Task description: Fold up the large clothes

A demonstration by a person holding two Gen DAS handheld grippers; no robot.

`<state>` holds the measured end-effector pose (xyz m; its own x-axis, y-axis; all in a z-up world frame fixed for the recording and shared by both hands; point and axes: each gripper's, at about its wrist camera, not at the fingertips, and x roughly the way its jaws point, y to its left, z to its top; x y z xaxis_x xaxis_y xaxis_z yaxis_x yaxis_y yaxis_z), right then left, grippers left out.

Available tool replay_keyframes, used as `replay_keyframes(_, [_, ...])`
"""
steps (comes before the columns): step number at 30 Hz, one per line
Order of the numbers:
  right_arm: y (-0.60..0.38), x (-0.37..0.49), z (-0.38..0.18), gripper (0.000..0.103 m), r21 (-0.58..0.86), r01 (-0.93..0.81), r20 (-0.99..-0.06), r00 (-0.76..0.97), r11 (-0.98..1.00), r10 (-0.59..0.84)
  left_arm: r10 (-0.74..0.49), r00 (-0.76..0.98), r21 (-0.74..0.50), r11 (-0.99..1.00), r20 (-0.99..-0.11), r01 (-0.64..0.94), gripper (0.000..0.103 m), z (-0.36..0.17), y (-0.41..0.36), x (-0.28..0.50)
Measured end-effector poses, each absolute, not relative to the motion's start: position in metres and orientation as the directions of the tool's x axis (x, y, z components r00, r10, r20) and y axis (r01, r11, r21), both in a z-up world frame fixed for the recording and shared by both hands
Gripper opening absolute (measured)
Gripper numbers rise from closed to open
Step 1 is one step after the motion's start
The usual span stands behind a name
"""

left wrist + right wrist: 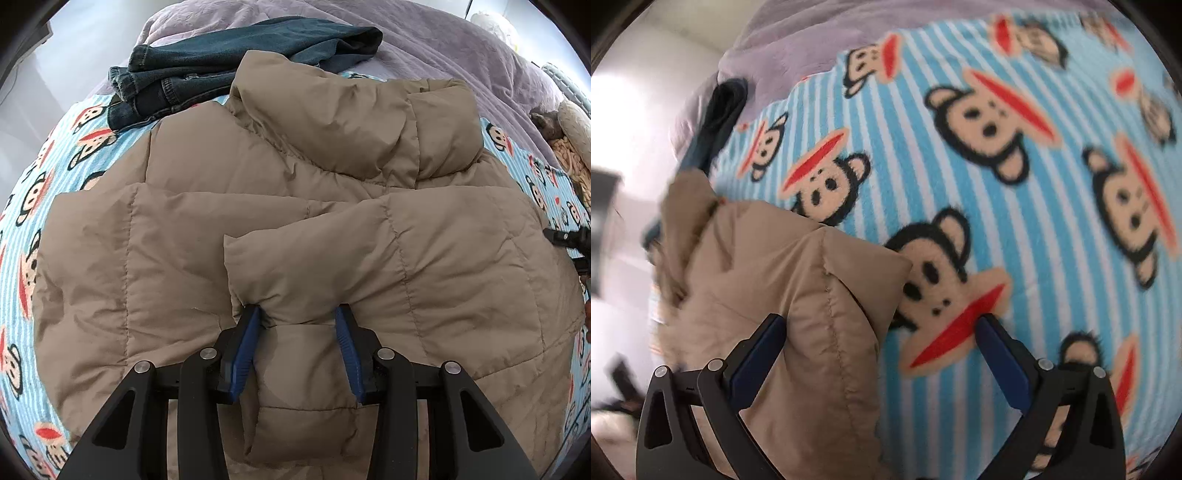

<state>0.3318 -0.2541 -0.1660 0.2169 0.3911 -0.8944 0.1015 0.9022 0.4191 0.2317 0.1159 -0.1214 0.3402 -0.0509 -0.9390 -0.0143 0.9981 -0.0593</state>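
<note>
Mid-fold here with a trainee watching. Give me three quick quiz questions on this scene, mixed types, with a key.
1. True or false: the left tongs pinch a fold of the tan puffer jacket.
2. What lies beyond the jacket's hood? A) folded jeans B) a towel C) a pillow
3. The right tongs stand ____, over the jacket's edge and the monkey-print blanket.

Key: 1 true; 2 A; 3 open

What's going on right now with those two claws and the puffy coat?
Left gripper shut on tan puffer jacket sleeve. Right gripper open, jacket edge between its jaws. Folded jeans lie past the hood, touching it.
</note>
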Motion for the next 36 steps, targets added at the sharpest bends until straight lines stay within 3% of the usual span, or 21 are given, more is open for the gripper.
replay_keyframes(3, [-0.247,0.325,-0.152,0.102,0.337,0.106,-0.920,0.249,0.936,0.303,-0.041,0.339,-0.045,0.999,-0.940,-0.003,0.045,-0.121,0.115,0.234])
replay_keyframes(7, [-0.252,0.303,-0.124,0.101,0.330,0.112,-0.914,0.288,0.937,0.287,-0.007,0.365,-0.014,1.000,-0.931,-0.016,0.045,-0.103,0.117,0.229])
replay_keyframes(9, [-0.256,0.287,-0.109,0.090,0.337,0.091,-0.905,0.304,0.937,0.296,-0.004,0.389,-0.015,1.000,-0.921,-0.025,0.045,-0.092,0.123,0.221])
replay_keyframes(13, [-0.253,0.259,-0.094,0.025,0.400,0.079,-0.884,0.295,0.913,0.362,-0.030,0.386,-0.045,0.999,-0.922,-0.031,0.045,-0.086,0.132,0.209])
replay_keyframes(14, [-0.250,0.253,-0.093,0.020,0.419,0.074,-0.877,0.292,0.905,0.382,-0.019,0.375,-0.029,0.999,-0.927,-0.023,0.045,-0.090,0.131,0.208])
replay_keyframes(24, [-0.222,0.243,-0.139,0.010,0.330,0.040,-0.921,0.231,0.943,0.312,0.020,0.373,0.014,1.000,-0.928,-0.019,0.059,-0.120,0.124,0.221])
replay_keyframes(31, [-0.227,0.231,-0.108,0.010,0.305,0.057,-0.927,0.246,0.951,0.283,0.037,0.355,0.009,0.997,-0.934,-0.081,0.059,-0.090,0.139,0.198])
replay_keyframes(33, [-0.231,0.220,-0.097,0.016,0.321,0.077,-0.924,0.245,0.944,0.294,0.040,0.355,0.006,0.995,-0.934,-0.095,0.059,-0.079,0.144,0.184])
replay_keyframes(36, [-0.233,0.202,-0.088,0.016,0.362,0.097,-0.916,0.222,0.927,0.334,0.052,0.339,0.021,0.995,-0.939,-0.095,0.059,-0.069,0.148,0.169])
